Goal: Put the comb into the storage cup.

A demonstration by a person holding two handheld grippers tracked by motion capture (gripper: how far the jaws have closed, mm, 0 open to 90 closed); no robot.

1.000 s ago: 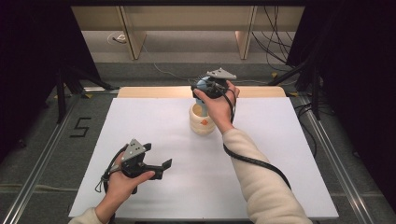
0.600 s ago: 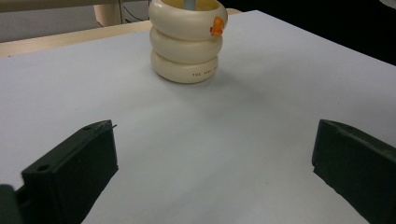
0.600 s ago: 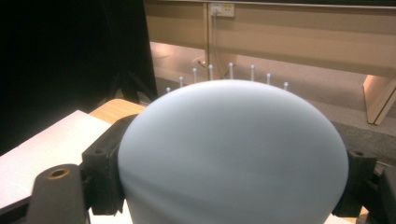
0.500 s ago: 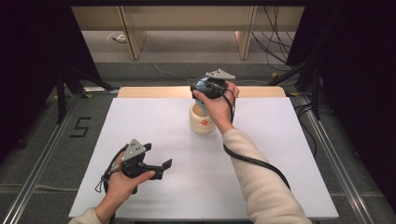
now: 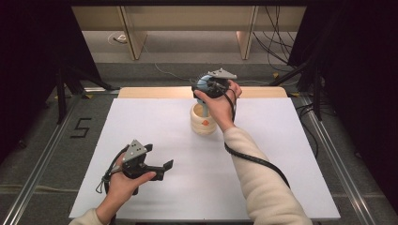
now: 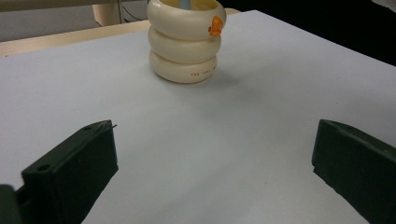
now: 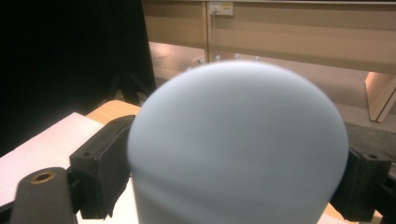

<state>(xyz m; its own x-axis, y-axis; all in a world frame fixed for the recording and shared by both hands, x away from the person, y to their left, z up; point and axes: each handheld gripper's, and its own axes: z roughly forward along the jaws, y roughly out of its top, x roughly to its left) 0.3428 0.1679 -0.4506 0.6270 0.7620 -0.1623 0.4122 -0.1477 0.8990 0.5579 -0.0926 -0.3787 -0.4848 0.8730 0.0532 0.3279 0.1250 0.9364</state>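
Note:
A cream cup [image 5: 202, 123] made of stacked rings, with a small orange mark, stands at the far middle of the white table [image 5: 141, 126]; it also appears in the left gripper view [image 6: 184, 46]. A pale blue domed thing [image 7: 238, 140] sits over the cup [image 5: 203, 85], and its stem [image 6: 184, 3] goes down into the cup. My right gripper [image 5: 206, 91] holds the dome from above; its jaws have just been opening slightly, and the dome still spans the gap from pad to pad [image 7: 233, 177]. My left gripper [image 5: 159, 157] rests low near the front left, open and empty [image 6: 215, 158].
A bare wooden strip [image 5: 141, 92] runs along the table's far edge. Wooden furniture legs [image 5: 133, 40] and cables [image 5: 277, 33] lie on the floor beyond. A "5" [image 5: 80, 127] is marked on the floor at the left, and dark curtains close both sides.

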